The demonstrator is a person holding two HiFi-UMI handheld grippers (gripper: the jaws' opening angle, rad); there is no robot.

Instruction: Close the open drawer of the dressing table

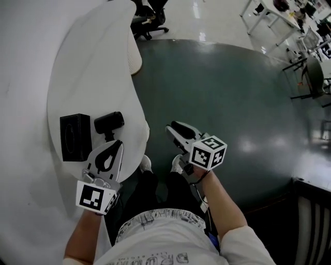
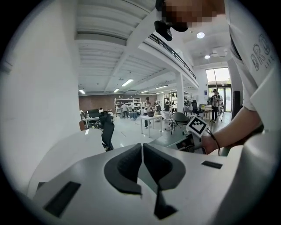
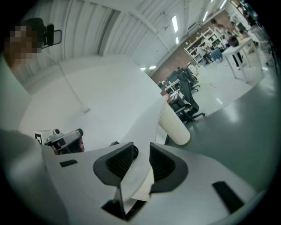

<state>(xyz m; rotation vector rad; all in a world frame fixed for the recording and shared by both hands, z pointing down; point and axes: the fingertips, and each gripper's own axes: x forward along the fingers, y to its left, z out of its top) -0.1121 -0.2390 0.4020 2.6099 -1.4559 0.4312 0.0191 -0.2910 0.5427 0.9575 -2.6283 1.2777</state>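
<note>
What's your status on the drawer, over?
Left claw shut, empty. Right claw open, empty. No open drawer visible on dressing table. Black box on top, untouched.

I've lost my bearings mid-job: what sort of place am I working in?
Most likely a large open-plan office or lab hall, not a bedroom. The white dressing table stands in an open space with an office chair, desks and shelving beyond it.
</note>
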